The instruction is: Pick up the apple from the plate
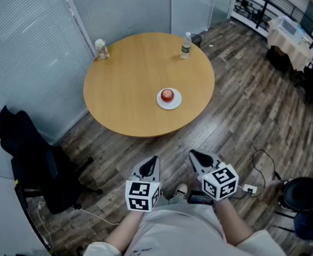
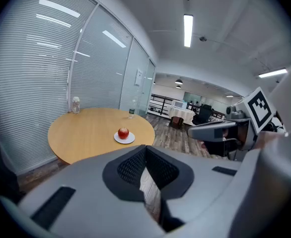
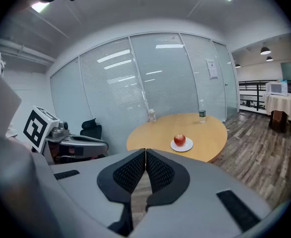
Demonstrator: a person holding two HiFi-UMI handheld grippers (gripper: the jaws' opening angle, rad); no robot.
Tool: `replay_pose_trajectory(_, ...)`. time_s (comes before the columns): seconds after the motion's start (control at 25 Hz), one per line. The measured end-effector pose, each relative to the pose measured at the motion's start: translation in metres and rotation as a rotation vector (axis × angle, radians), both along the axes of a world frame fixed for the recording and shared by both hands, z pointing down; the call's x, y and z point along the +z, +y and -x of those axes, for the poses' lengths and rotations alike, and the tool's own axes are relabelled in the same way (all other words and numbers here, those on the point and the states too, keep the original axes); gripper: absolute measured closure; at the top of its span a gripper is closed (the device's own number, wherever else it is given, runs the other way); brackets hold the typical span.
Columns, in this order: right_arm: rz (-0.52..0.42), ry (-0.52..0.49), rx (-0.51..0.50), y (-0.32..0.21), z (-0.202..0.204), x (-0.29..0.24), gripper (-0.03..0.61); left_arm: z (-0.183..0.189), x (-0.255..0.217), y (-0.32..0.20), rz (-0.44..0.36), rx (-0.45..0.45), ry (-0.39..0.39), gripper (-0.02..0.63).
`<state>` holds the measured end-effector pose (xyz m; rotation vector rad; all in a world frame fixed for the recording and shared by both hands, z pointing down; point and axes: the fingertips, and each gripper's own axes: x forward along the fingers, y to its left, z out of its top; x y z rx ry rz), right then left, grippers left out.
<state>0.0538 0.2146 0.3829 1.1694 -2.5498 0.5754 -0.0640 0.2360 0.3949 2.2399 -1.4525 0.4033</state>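
1. The apple sits upright on a small white plate, with nothing touching it.
2. The plate rests on a round wooden table, toward the near edge.
3. Two bottles stand at the table's far side: a green-labelled bottle on the right and a clear bottle on the left.
4. The left gripper hangs over the wood floor, well short of the table. Its jaws are pressed together with nothing between them.
5. The right gripper is just beside it, with its jaws likewise closed and empty, well apart from the apple.
6. A black chair stands left of the table.
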Motion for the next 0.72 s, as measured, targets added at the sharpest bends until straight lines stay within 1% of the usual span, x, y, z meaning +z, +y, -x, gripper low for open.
replay_pose_trajectory(0.2, 0.006, 0.010, 0.000, 0.003, 0.001, 0.002, 0.548, 0.004, 0.000, 0.001, -0.003, 0.005, -0.019, 0.611)
replay_pose_trajectory(0.4, 0.004, 0.021, 0.007, 0.002, 0.005, 0.000, 0.548, 0.008, -0.002, 0.000, -0.003, 0.015, -0.010, 0.611)
replay_pose_trajectory(0.56, 0.009, -0.012, 0.057, -0.002, 0.004, -0.004, 0.548, 0.015, -0.004, -0.002, -0.017, 0.023, -0.012, 0.611)
replay_pose_trajectory(0.72, -0.001, -0.006, 0.103, -0.003, 0.003, -0.007, 0.548, 0.025, -0.006, -0.004, -0.025, 0.034, -0.007, 0.611)
